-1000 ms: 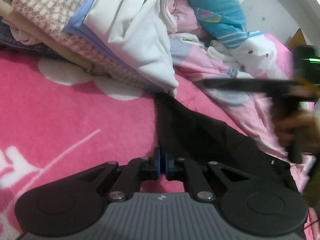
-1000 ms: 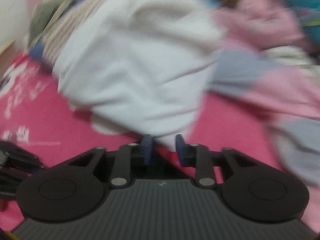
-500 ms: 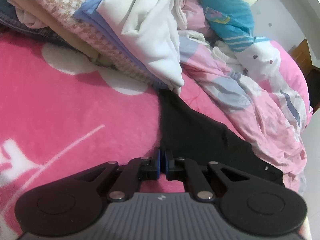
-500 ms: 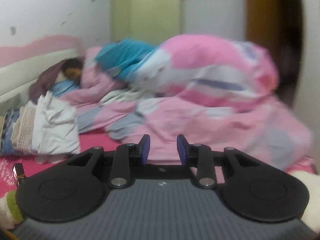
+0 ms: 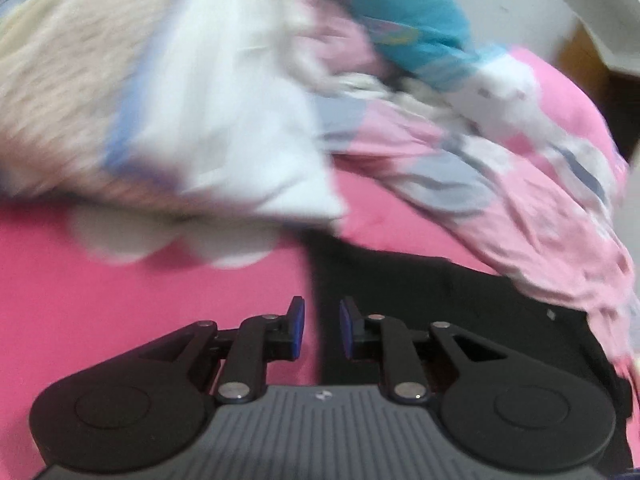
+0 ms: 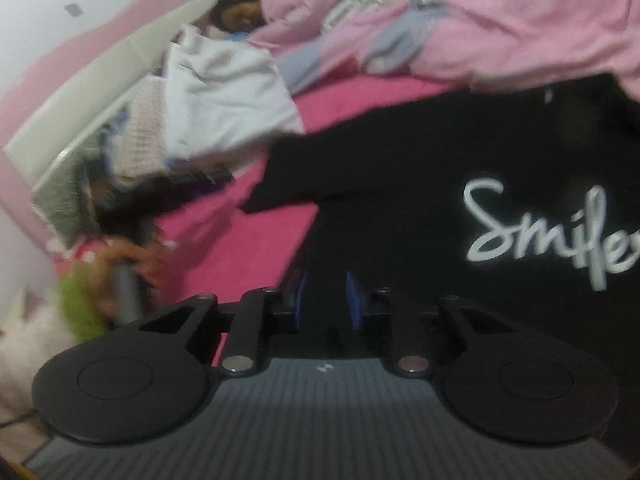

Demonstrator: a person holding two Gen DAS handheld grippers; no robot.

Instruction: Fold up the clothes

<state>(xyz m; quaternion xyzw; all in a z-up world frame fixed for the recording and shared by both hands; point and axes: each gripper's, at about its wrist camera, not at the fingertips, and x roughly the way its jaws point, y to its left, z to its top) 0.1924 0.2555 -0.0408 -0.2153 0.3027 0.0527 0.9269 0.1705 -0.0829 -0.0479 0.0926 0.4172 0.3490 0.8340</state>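
Now the black garment [image 6: 460, 168] lies spread on the hot-pink bed cover [image 6: 256, 236] — a dark top w/ white script lettering [image 6: 548, 232] reading roughly "Smile" across its front, seen in the right wrist view. One sleeve [image 6: 304, 168] runs out to the left from the body, its end lying flat on the pink cover near the stack of folded clothes [image 6: 216, 112]. In that view the garment's long axis seems to go from near the camera up toward the rumpled pink-and-grey quilt [image 6: 520, 20], whose edge lies over the top of the black cloth; a small white tag [image 6: 547, 94] shows near that far end. In the left wrist view the same black cloth [image 5: 440, 300] fills the lower right, its straight left edge running away from the camera toward the white folded piece [image 5: 240, 112]. Left gripper [image 5: 319, 330] has its blue pads apart w/ nothing between them; the cloth edge sits right in the gap line, below the pads. Right gripper [image 6: 324, 300] is also spread, empty, hovering over the black fabric near its left edge. Both views are motion-blurred, esp. the left one, so the pile's details smear. At the left of the right wrist view a hand [image 6: 128, 260] w/ a green cuff shows, blurred.
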